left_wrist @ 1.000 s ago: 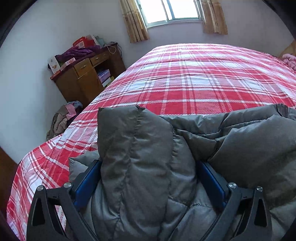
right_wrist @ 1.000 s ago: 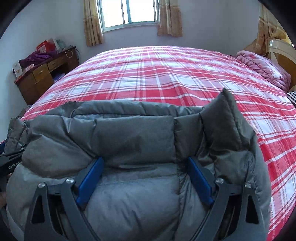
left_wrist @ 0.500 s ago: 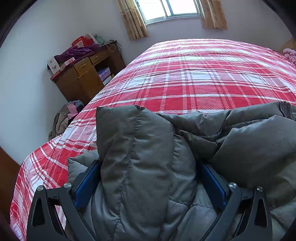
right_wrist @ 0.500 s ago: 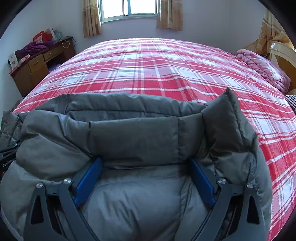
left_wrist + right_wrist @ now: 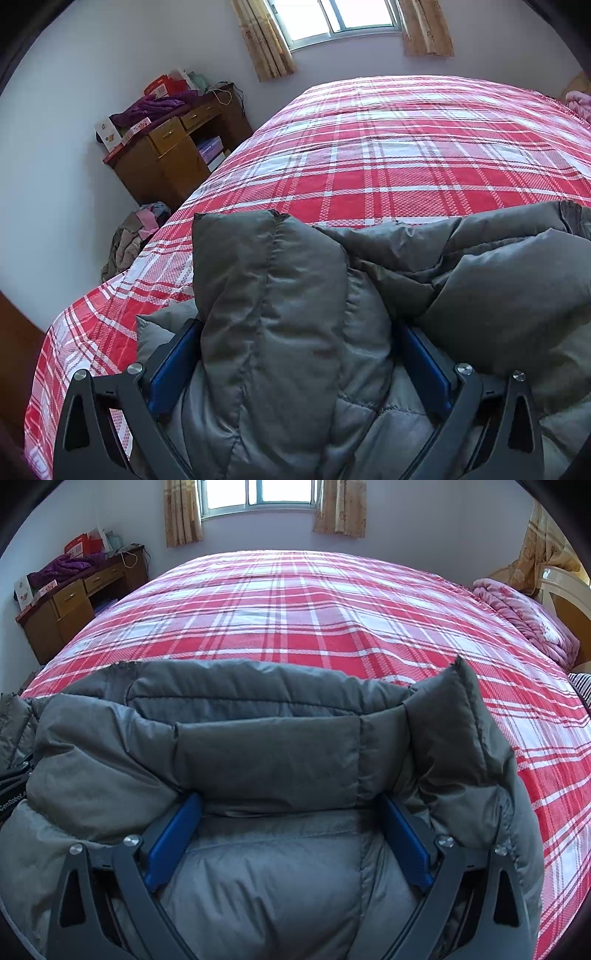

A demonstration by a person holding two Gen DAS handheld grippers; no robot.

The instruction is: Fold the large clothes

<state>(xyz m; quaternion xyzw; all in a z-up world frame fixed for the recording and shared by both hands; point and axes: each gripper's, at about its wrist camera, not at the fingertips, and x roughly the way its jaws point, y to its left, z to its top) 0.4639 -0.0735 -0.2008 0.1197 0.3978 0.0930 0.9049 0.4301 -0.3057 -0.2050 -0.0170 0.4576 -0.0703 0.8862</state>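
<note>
1. Two grippers were both busy with one grey puffer jacket (image 5: 288,302), which sat at the near edge of the red plaid bedspread (image 5: 388,155).
2. Left gripper (image 5: 295,365) had its blue pads (image 5: 173,369) pressed into a thick bunched fold of the jacket, so it was clamped on the padding, with the fold sticking up past the fingers.
3. Right gripper (image 5: 288,834) was the same deal, blue pads (image 5: 173,838) squeezing a wide quilted panel of the jacket (image 5: 266,760), one corner of the fabric poking up on the right.
4. Rest of the jacket was slumped to the right in the left wrist view, puffy and creased.
5. Far side of the room had a window (image 5: 255,494) with tan curtains (image 5: 183,513).
6. Over on the left was a wooden desk (image 5: 173,155) piled with a purple garment (image 5: 151,107) and boxes, plus a heap of clothes (image 5: 136,236) on the floor beside the bed.
7. Pink quilt (image 5: 524,620) lay bundled at the far right of the bed, next to a headboard (image 5: 565,590).
</note>
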